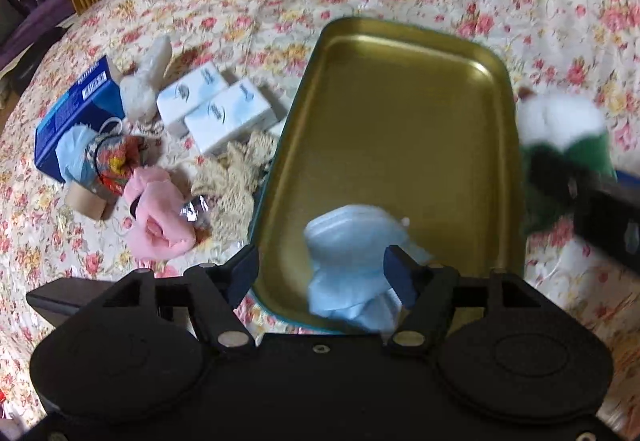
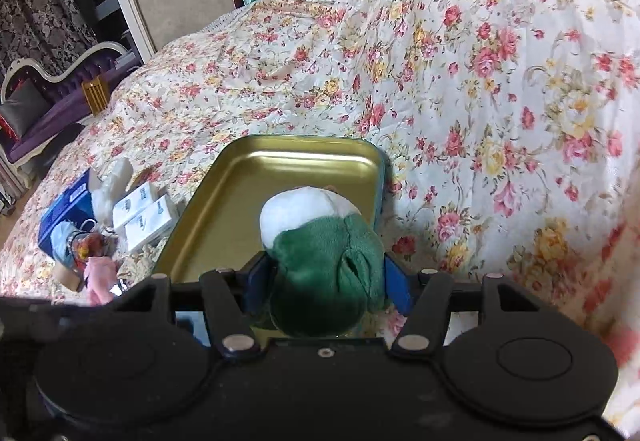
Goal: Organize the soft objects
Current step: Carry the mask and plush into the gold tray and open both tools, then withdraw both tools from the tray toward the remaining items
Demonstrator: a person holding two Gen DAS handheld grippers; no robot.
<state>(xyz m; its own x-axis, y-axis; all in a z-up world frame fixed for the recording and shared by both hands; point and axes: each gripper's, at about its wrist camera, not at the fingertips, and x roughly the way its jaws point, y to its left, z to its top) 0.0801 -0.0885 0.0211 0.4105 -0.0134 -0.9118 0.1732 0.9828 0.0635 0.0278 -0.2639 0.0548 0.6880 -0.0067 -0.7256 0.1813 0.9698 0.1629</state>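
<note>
Green-white plush [image 2: 324, 261] pinched in right tongs [image 2: 326, 281]; left tongs [image 1: 322, 271] spread, blue mask [image 1: 352, 261] loose between.

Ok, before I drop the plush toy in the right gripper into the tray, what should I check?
1. Pale blue face mask lies inside the gold metal tray: ok.
2. Left gripper jaws apart, not clamping the mask: ok.
3. Right gripper clamps the green and white plush toy: ok.
4. Plush toy fully above the tray, not past its right rim: cannot tell.
5. Bare tray floor left for the toy: ok.
</note>
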